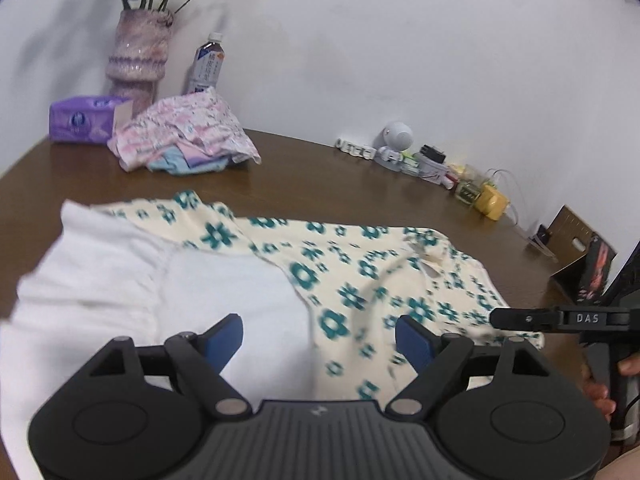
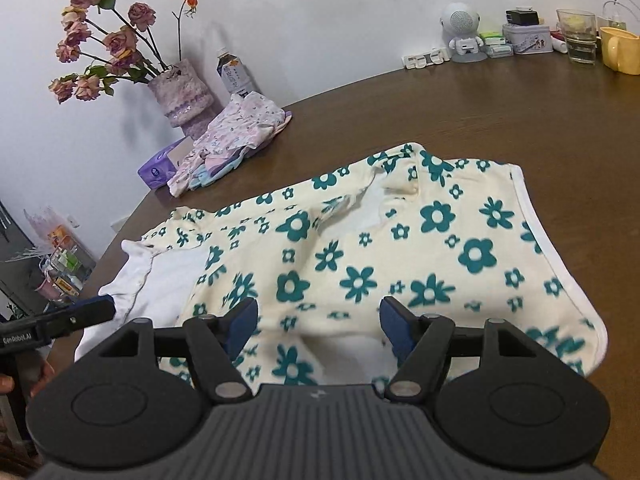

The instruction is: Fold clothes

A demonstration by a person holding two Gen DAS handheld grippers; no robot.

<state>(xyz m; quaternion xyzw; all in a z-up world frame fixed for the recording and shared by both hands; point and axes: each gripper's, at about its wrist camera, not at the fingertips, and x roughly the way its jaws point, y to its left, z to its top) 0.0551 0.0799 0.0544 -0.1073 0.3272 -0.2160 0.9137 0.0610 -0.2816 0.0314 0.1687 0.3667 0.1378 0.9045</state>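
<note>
Your two grippers: the left gripper [image 1: 319, 336] and right gripper [image 2: 318, 326] both stand with blue pads apart, nothing pinched, over one flowered garment [image 2: 400, 248] spread flat on the brown table [image 2: 480, 112]. At ten o'clock: one folded clothes pile [image 2: 236, 136], one tissue pack [image 2: 158, 166], one vase [image 2: 182, 94], one bottle [image 2: 234, 72]. At two o'clock: one speaker figure [image 2: 464, 30], one yellow mug [image 2: 618, 50].

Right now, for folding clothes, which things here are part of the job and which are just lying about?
Part of the job:
- floral garment, spread out
- pile of clothes by the vase
- left claw and right claw, both open

Lying about:
- vase of flowers
- drink bottle
- purple tissue pack
- white speaker figure
- yellow mug
- glass
</note>
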